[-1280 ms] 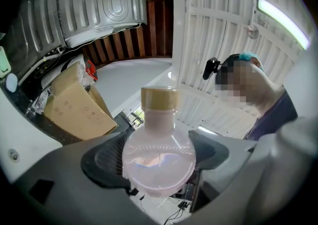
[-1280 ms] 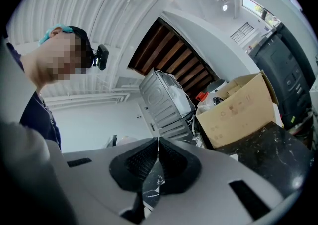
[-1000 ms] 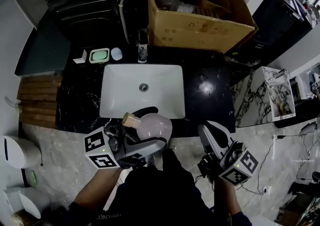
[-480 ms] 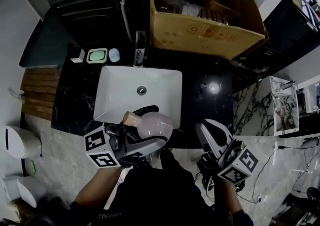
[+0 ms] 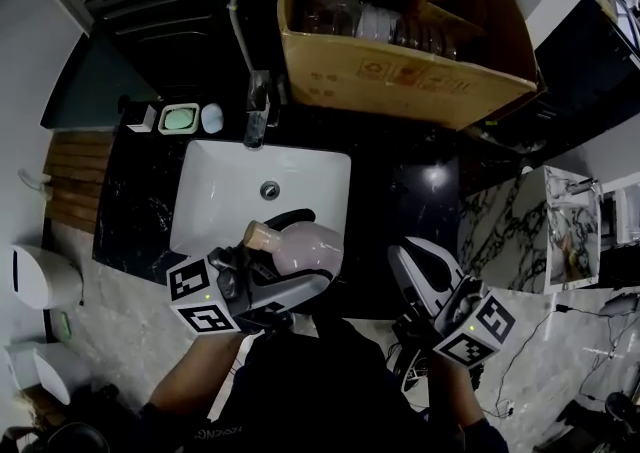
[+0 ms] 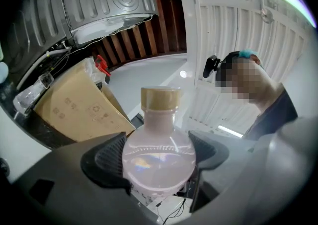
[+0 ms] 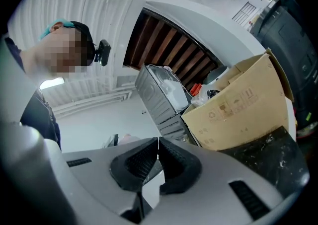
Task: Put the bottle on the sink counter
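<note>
Cardboard box [image 5: 400,76], upper centre: small printed handling symbols on front face, a recycling mark among them; no words legible.
Left gripper [image 5: 305,256] cube, right gripper [image 5: 402,259] cube: black-and-white square codes, no lettering.
Shirt [image 5: 300,391], bottom edge: white lettering, unreadable.

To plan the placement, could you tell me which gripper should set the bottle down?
Left. The left gripper holds the bottle by the sink; the right gripper is shut and empty.
</note>
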Motion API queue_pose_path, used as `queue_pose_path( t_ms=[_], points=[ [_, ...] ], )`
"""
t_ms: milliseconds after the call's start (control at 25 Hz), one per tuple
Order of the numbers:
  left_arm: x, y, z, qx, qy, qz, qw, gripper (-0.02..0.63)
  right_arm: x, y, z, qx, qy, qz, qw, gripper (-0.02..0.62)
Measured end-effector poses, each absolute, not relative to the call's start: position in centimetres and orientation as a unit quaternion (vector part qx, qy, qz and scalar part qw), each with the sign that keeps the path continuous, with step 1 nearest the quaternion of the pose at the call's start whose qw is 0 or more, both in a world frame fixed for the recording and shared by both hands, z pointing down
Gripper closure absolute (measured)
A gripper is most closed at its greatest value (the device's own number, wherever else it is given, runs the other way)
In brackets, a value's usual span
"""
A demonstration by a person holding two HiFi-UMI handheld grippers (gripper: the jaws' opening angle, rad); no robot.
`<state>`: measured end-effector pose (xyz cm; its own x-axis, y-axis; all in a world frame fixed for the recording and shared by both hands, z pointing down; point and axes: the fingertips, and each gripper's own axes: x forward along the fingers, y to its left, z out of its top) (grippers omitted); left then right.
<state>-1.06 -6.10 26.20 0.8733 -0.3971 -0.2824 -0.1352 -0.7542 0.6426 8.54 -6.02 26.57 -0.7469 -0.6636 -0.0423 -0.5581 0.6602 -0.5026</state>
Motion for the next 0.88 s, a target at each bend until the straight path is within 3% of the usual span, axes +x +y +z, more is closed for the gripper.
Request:
queue_pose_path(
  t_ms=[880],
  points=[
    [4.3, -13.6, 30.7, 0.907, -0.186, -0.168, 0.338, 0.215, 14.7, -13.3, 30.6, -0.326, 0.897, -0.277, 0.109, 0.568]
  ],
)
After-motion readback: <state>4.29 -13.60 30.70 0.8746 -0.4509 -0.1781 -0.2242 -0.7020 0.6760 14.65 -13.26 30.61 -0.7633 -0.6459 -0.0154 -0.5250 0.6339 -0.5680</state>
